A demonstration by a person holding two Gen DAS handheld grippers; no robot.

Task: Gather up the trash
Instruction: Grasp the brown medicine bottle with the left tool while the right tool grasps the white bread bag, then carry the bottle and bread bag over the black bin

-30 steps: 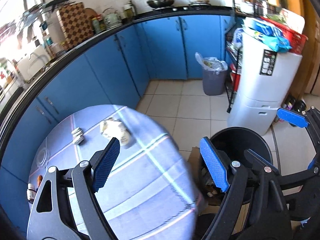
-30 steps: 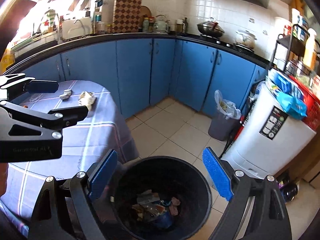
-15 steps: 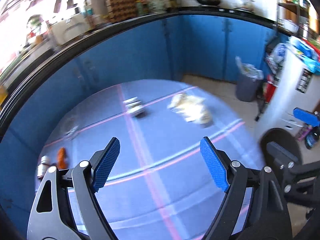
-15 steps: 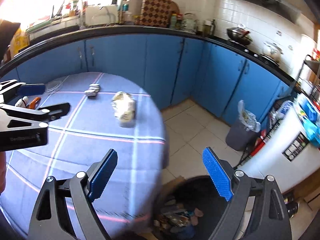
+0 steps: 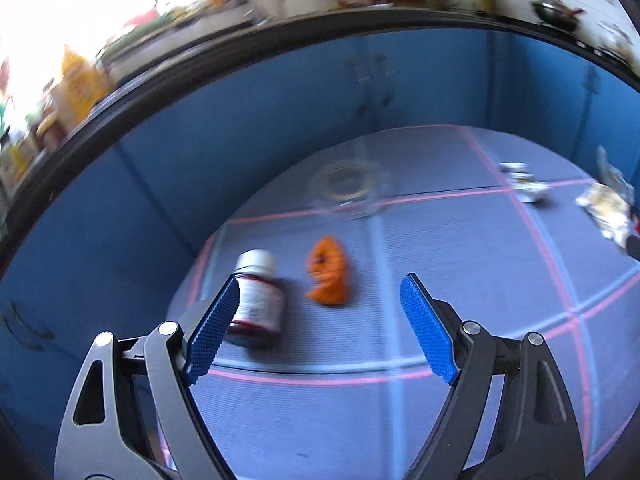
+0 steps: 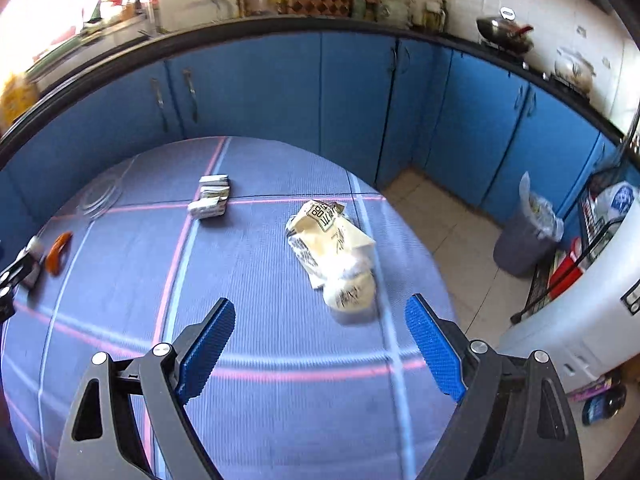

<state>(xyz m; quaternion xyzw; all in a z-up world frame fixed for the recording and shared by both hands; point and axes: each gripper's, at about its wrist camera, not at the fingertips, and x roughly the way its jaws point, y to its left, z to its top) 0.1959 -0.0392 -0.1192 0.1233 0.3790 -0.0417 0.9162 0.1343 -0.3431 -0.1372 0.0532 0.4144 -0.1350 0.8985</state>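
My left gripper (image 5: 320, 292) hangs open over the round table (image 5: 400, 420) with its blue checked cloth. Just beyond its left finger lies a small bottle (image 5: 258, 300) with a white cap, on its side. An orange scrap (image 5: 329, 276) lies between and ahead of the fingers, untouched. My right gripper (image 6: 320, 316) is open above the same table (image 6: 280, 400). A crumpled cream wrapper (image 6: 334, 256) lies just ahead of it, toward the right finger. A small crushed carton (image 6: 211, 197) sits farther back; it also shows as the crushed carton (image 5: 524, 184).
A clear glass dish (image 5: 348, 186) sits at the table's far side. Blue cabinets (image 6: 280, 92) curve behind the table. A grey bin with a bag liner (image 6: 528, 236) stands on the tiled floor at right, beside a white appliance (image 6: 580, 332).
Both grippers swung away from the black bin on the floor and came over the table. The left now faces the bottle and orange scrap; the right faces the cream wrapper. Jaws stayed open.
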